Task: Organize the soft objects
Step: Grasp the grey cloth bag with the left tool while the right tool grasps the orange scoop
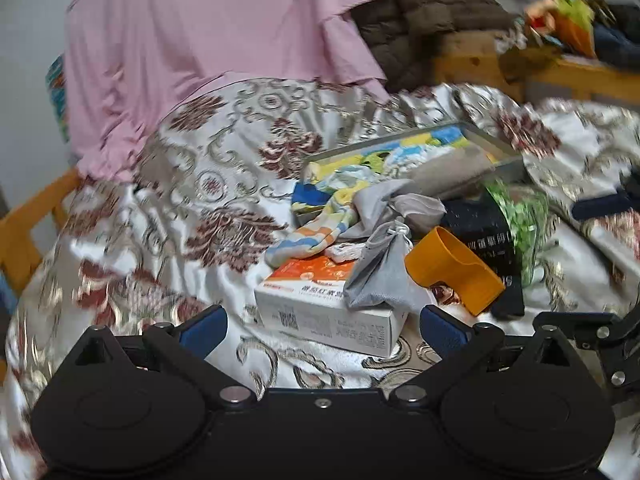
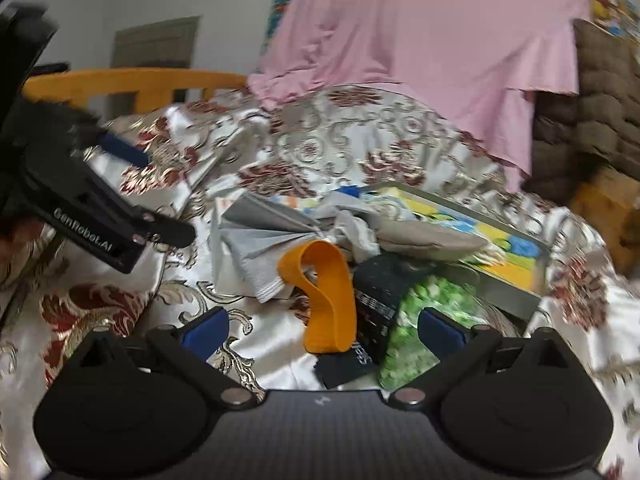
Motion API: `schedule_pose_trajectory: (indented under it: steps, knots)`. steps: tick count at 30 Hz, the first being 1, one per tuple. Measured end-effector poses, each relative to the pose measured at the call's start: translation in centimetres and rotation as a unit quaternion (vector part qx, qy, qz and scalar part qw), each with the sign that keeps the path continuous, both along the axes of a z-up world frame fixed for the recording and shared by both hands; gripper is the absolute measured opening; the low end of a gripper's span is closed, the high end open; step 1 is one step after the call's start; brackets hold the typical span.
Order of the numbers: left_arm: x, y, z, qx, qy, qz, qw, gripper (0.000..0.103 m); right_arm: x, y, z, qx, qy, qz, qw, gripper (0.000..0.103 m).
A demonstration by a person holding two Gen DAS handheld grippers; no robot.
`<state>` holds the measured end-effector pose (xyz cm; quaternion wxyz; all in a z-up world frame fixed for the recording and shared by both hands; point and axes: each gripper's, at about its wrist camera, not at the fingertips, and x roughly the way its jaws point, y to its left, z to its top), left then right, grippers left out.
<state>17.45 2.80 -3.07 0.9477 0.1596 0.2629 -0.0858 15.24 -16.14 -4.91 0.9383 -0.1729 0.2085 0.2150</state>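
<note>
A pile lies on a floral bedspread. A grey drawstring pouch lies on a white and orange box. A striped sock and a grey cloth lie beside a metal tray. An orange plastic piece leans on a black box. My left gripper is open just before the white box. My right gripper is open around the orange piece, with the grey cloth behind it. Neither holds anything.
A pink sheet hangs at the back beside a brown quilted jacket. A green patterned bag lies by the black box. The tray holds a colourful picture. A wooden bed frame edges the bed. The left gripper's body shows at left.
</note>
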Motion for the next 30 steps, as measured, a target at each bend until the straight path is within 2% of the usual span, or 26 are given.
schedule_pose_trajectory:
  steps: [4, 8, 13, 16, 23, 30]
  knots:
    - [0.8, -0.7, 0.2, 0.041, 0.005, -0.051, 0.9978, 0.102, 1.6, 0.2, -0.7, -0.033, -0.015, 0.024, 0.999, 0.102]
    - [1.7, -1.7, -0.2, 0.079, 0.016, -0.096, 0.9921, 0.102, 3.4, 0.4, -1.5, -0.057, -0.022, 0.052, 0.997, 0.101]
    - [2.5, -3.3, -1.2, 0.133, 0.024, -0.145, 0.9802, 0.101, 4.9, 0.6, -2.2, -0.07, -0.028, 0.09, 0.993, 0.099]
    - [3.2, -3.9, -1.6, 0.149, 0.03, -0.156, 0.976, 0.101, 5.6, 0.9, -2.7, -0.087, -0.034, 0.109, 0.99, 0.096]
    - [4.4, -5.5, -2.9, 0.209, 0.036, -0.187, 0.9591, 0.095, 6.9, 2.0, -3.1, -0.119, -0.058, 0.138, 0.982, 0.085]
    - [4.6, -6.8, -4.2, 0.268, 0.044, -0.206, 0.9401, 0.078, 8.0, 3.4, -3.9, -0.167, -0.074, 0.154, 0.971, 0.067]
